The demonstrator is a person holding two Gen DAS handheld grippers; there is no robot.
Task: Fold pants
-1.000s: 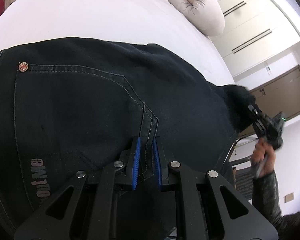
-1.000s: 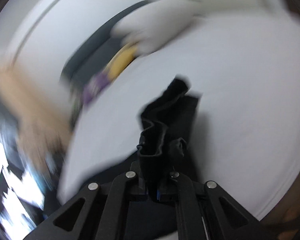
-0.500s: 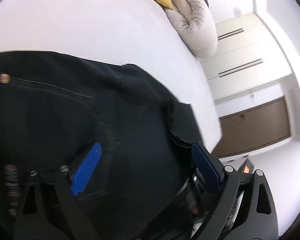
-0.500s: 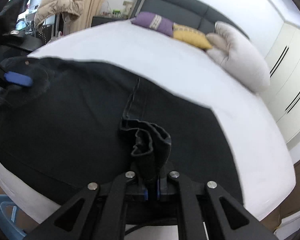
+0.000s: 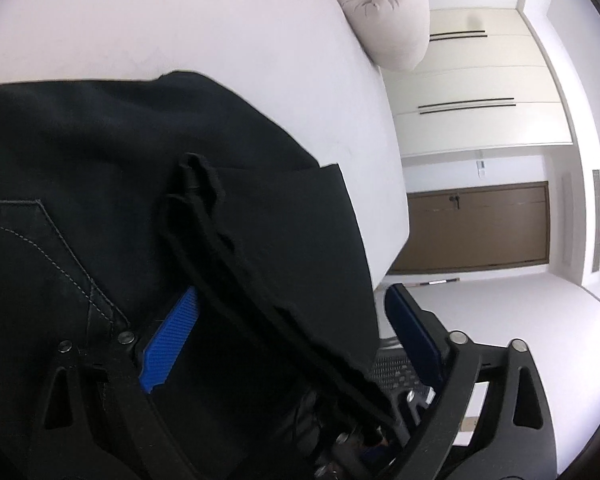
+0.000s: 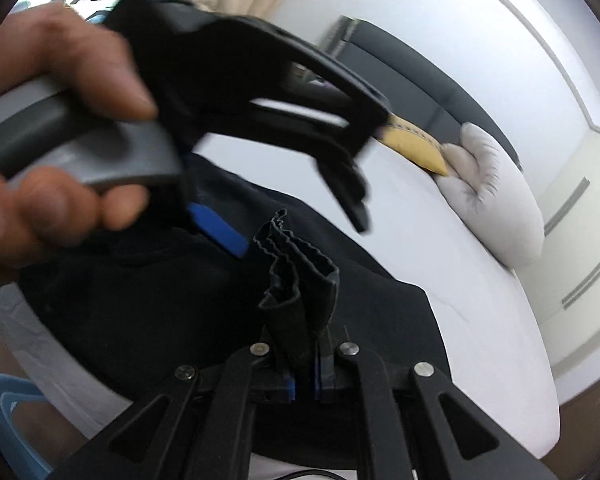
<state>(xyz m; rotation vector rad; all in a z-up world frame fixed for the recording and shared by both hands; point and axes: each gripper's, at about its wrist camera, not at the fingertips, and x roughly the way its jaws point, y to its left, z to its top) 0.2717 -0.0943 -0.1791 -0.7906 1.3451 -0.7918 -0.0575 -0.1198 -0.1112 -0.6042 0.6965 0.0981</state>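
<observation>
Now the right hand-held gripper (image 6: 304,384) pinches the pants (image 6: 140,312) hem; the left hand-held gripper (image 5: 292,332) gapes over them.

Home bedroom, white bed (image 5: 220,40), pillows (image 6: 496,200) (one yellow), built-in wardrobe (image 5: 480,120)

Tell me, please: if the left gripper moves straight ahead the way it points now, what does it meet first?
The left gripper is open, and the bunched edge of the black pants already lies between its fingers. Going straight on, it would most likely meet that cloth first, then the white bed beyond; depth is unclear.
</observation>
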